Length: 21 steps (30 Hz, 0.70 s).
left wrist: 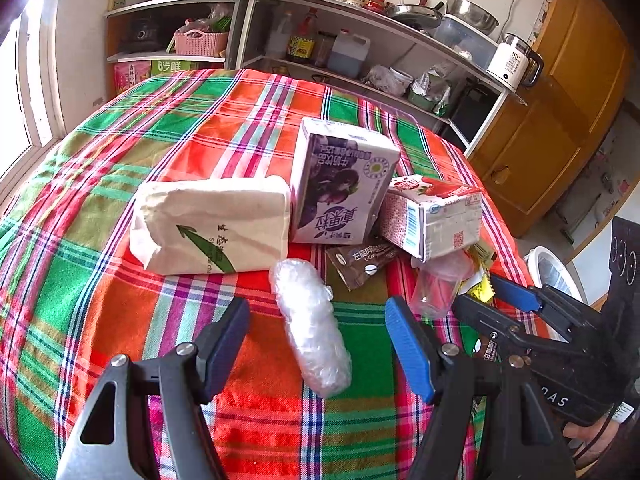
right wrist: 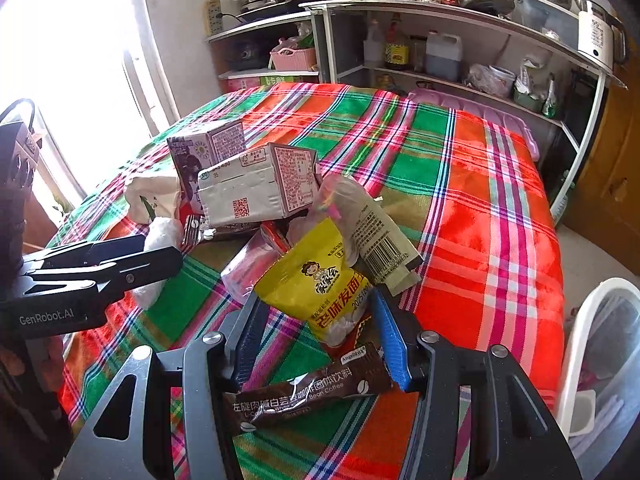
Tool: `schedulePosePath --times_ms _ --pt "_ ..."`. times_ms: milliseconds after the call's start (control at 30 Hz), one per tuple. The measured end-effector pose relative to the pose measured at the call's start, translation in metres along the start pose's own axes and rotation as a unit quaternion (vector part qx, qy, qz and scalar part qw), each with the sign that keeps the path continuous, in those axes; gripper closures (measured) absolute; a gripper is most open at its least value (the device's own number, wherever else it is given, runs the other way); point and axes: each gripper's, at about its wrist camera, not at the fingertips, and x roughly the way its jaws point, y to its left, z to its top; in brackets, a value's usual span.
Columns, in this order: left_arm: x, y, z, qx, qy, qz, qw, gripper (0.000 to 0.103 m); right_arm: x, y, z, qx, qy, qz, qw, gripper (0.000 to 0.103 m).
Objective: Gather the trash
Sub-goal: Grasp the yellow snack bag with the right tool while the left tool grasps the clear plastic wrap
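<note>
The left gripper [left wrist: 320, 344] was seen with its jaws well apart, a crinkled roll of clear plastic wrap [left wrist: 310, 326] lying on the cloth between the blue ribbed pads, untouched by either. The right gripper [right wrist: 316, 336] was likewise parted, straddling a glossy yellow snack packet [right wrist: 316, 286] and a flat brown coffee sachet [right wrist: 308, 394]; whether the pads pressed on either could not be told.

Beyond them, a clear plastic cup [right wrist: 250, 266] lay tipped on its side. Behind it a rectangular red-and-white carton [right wrist: 260, 188] lay against an upright purple carton [left wrist: 342, 182], with a soft cream tissue pack [left wrist: 212, 226] beside it. All were gathered on a woven plaid tablecloth [left wrist: 120, 140] of red, green and pink.

A white slatted bin [right wrist: 580, 320] lined with clear film stood off the table's right edge, something white and pink seen inside it.
</note>
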Motion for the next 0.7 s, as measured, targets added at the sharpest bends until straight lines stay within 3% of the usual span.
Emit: schedulePosePath --times_ms 133,233,400,500,700 --pt "0.001 0.0 0.002 0.001 -0.004 0.005 1.0 0.036 0.0 -0.001 0.0 0.006 -0.003 0.005 1.0 0.05" --pt "0.001 0.0 0.001 0.002 -0.004 0.005 1.0 0.043 -0.002 -0.002 0.0 0.011 -0.007 0.01 1.0 0.057" --pt "0.001 -0.002 0.001 0.005 -0.001 0.002 1.0 0.061 -0.003 -0.004 -0.001 0.02 -0.008 0.013 1.0 0.07" --pt "0.0 -0.004 -0.001 0.009 0.0 0.002 1.0 0.07 -0.005 -0.004 -0.003 0.025 -0.01 0.018 0.999 0.072" --pt "-0.005 -0.006 -0.003 0.012 -0.005 0.0 0.9999 0.075 -0.012 -0.005 -0.007 0.038 -0.019 0.022 0.999 0.075"
